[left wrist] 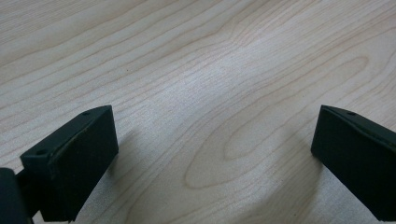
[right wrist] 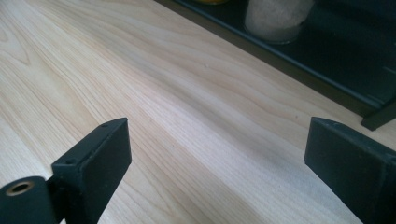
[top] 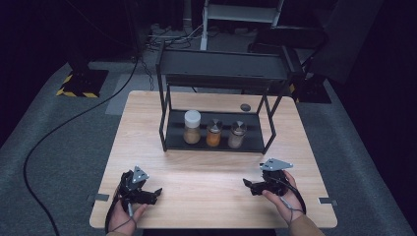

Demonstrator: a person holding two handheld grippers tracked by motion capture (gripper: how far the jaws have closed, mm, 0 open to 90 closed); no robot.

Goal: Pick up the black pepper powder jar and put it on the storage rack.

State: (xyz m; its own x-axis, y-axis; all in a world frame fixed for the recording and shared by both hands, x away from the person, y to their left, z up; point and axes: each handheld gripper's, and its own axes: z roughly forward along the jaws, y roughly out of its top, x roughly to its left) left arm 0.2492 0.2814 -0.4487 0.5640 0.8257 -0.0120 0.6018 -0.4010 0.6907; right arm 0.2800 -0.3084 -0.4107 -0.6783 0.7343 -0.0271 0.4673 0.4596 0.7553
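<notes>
A black two-tier metal rack (top: pixel 221 73) stands at the back middle of the wooden table (top: pixel 211 167). On its lower shelf stand three spice jars: a white-lidded jar (top: pixel 192 127), an orange-filled jar (top: pixel 214 133) and a pale-filled jar (top: pixel 237 134). My left gripper (top: pixel 156 192) rests on the table at the front left, open, with bare wood (left wrist: pixel 210 130) between its jaws. At the front right my right gripper (top: pixel 247 184) is open too. In the right gripper view a pale jar (right wrist: pixel 276 18) sits on the rack's lower shelf (right wrist: pixel 336 60) ahead.
A small dark round disc (top: pixel 245 106) lies on the table behind the rack. Cables (top: pixel 59 128) run over the grey floor at the left. A yellow-and-black striped base (top: pixel 81 82) stands beyond the table's left corner.
</notes>
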